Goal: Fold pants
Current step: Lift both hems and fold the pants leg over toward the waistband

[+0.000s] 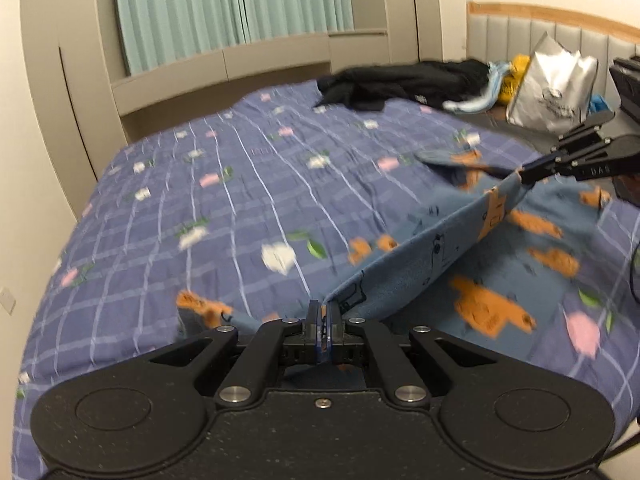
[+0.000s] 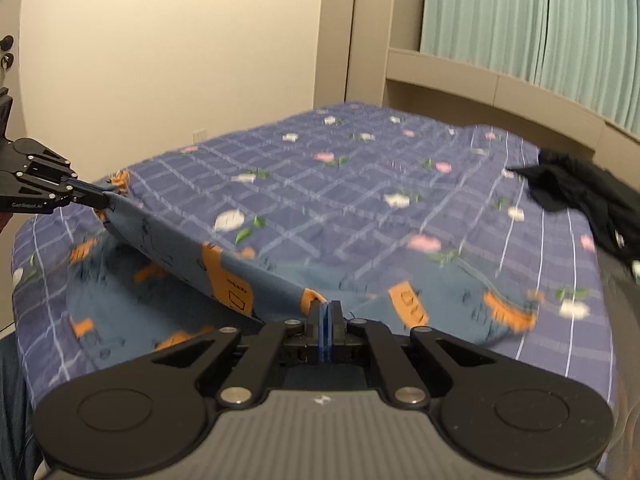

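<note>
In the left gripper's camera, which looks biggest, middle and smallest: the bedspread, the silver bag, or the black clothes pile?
1. Bedspread, by far the largest.
2. Black clothes pile.
3. Silver bag.
The last two look close in size, both far away, so that order is unsure.

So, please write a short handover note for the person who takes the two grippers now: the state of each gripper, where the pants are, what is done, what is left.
Left gripper: shut on one end of the lifted edge of the pants.
Right gripper: shut on the other end of that edge.
Pants: blue with orange print, on the bed; the edge hangs taut between the grippers, the rest lies on the cover.
Done: edge gripped and raised.
Left: lay it over, release, finish folding.
</note>
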Tool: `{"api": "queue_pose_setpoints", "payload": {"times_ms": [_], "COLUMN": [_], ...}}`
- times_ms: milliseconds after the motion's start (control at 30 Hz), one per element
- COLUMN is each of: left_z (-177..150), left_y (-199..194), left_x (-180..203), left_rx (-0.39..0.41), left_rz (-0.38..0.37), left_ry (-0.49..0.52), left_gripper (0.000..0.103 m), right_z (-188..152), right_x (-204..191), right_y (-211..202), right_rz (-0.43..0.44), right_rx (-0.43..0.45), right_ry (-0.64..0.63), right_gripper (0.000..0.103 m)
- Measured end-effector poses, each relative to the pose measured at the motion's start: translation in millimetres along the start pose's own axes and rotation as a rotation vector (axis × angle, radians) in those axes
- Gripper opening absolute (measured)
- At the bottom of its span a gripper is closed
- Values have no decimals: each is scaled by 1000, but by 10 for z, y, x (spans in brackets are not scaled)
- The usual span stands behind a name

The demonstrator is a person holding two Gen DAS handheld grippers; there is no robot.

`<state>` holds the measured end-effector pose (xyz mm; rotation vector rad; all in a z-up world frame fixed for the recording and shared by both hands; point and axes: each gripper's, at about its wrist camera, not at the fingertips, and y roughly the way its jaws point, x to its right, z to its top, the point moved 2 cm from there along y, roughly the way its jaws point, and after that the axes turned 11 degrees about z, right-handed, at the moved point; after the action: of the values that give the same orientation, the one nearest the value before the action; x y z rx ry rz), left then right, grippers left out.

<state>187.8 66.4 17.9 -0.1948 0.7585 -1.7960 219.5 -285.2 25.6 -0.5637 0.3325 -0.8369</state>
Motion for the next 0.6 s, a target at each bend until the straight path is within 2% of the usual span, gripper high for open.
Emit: {"api": "queue_pose_setpoints", "payload": {"times_ms": [133,267,400,600], "left_z": [-146,-221,-323,-556], "left_y": [44,-64,-169,-154], "left_x": [85,131,239,277], "left_rx": [-43,-41,-40,-82], "left_rz": [19,41,55,55], "left_ry": [4,-9,32,10], "left_gripper": [1,1,1,0], "right_z": [-205,-288,-335,-511], "right_x": [-89,-172,-245,-430], "right_y": [21,-12,-101,-165], "right_rz": [-8,-17,-16,-18], "right_rx": [-10,-1,7,-16], "right_ry": [14,4,-4,-16], "right_gripper": [2,2,2,1]}}
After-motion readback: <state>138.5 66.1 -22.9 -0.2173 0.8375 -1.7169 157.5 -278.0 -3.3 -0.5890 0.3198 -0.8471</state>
